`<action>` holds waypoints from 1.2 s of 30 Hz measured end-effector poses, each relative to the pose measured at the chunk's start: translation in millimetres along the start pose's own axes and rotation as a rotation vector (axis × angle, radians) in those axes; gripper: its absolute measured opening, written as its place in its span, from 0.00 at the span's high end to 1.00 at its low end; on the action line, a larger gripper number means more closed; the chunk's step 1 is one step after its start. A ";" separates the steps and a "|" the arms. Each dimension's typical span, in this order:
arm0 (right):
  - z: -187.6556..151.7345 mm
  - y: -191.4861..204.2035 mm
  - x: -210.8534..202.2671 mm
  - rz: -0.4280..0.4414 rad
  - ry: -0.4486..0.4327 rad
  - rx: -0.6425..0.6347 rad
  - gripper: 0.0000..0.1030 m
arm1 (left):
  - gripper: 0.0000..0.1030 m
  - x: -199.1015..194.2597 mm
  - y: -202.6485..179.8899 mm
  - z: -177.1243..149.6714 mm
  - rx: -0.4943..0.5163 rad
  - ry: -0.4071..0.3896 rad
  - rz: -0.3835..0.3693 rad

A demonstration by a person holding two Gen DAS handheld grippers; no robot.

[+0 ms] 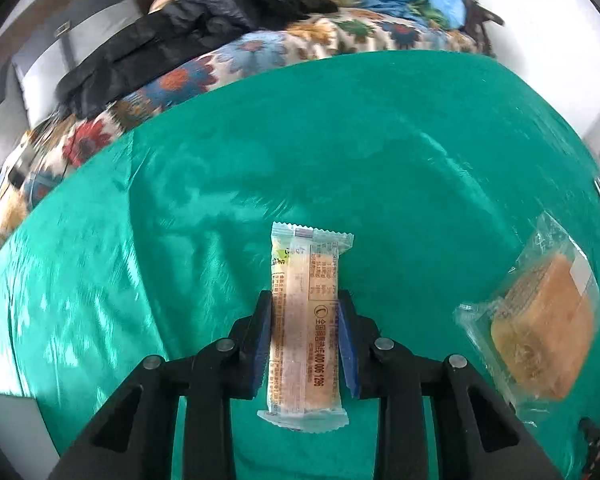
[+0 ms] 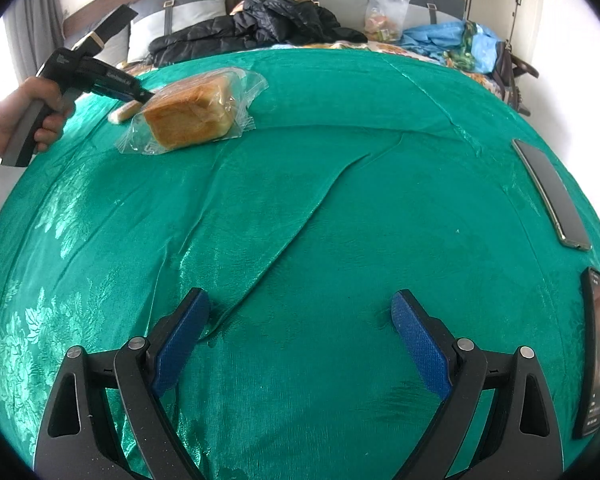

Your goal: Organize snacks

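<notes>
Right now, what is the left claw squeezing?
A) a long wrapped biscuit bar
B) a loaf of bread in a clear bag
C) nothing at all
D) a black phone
A: in the left wrist view the left claw has its blue pads pressed on both sides of the long wrapped biscuit bar in clear plastic, while the bagged bread loaf lies apart on the green shiny cloth.

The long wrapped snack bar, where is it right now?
The snack bar sits between the left hand-held gripper's blue pads over the green cloth, with the bagged bread just to its right.
</notes>
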State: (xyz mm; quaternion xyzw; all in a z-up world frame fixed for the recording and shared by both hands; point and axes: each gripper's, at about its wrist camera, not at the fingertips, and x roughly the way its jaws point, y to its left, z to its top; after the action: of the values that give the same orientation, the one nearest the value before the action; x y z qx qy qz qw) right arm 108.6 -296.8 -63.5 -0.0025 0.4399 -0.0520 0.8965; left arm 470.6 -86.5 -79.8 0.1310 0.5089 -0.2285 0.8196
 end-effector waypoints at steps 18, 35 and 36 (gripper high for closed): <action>-0.6 0.6 0.0 0.000 -0.001 0.000 0.08 | 0.71 -133.0 -33.6 -250.4 -0.373 -0.060 0.088; 0.7 1.0 2.6 -0.004 -0.003 -0.002 0.08 | 0.00 -123.6 -36.4 -299.2 -0.366 -0.177 0.217; 0.7 0.9 2.5 -0.003 -0.003 -0.002 0.08 | 0.00 -122.5 -34.8 -297.9 -0.366 -0.177 0.217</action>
State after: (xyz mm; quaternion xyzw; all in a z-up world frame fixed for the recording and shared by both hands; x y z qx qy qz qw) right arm 110.7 -296.1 -65.1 -0.0040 0.4388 -0.0530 0.8970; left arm 176.0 46.4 -103.0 0.0138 0.4509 -0.0537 0.8908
